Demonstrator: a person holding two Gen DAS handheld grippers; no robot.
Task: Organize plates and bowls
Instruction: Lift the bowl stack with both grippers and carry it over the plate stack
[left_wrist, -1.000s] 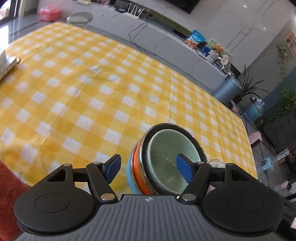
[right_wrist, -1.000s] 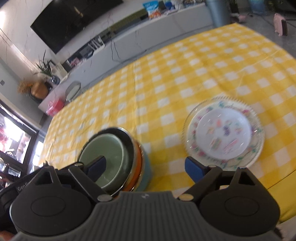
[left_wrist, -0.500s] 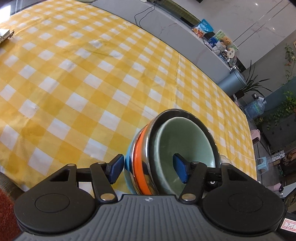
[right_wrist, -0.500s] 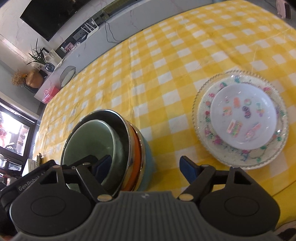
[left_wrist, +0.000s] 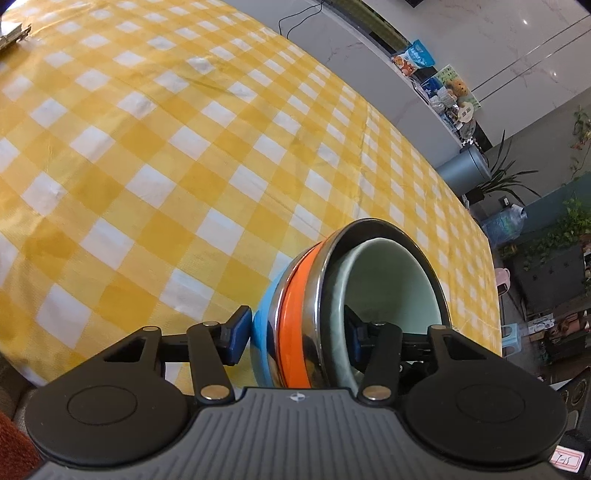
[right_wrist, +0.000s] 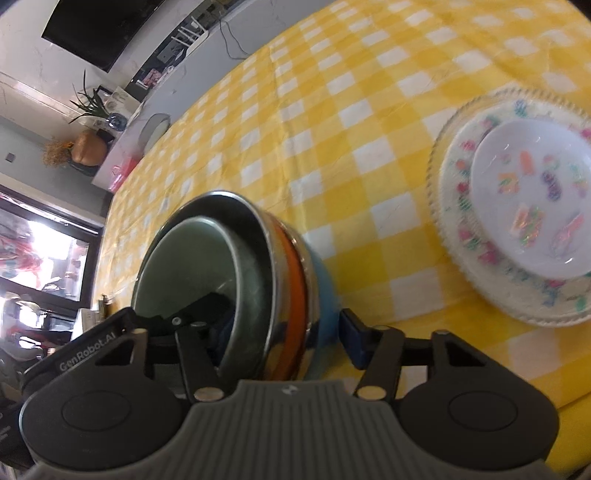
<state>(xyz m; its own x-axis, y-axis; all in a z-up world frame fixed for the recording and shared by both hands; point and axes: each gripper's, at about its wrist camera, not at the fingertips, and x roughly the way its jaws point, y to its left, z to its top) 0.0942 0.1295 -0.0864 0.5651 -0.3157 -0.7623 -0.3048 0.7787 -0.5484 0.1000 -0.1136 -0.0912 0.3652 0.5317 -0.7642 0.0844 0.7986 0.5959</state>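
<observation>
Bowl stack (left_wrist: 295, 332) now deeper between closing fingers (left_wrist: 236, 332)

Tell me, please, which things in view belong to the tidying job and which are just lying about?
Job: nested bowl stack, both tools closing astride its rim, left tool, right tool; stacked plates.

Lying about: grey bin, snack bag, potted plant, television.

Both wrist views look down, close, sharing the nested bowls (left_wrist: 369, 295).
</observation>
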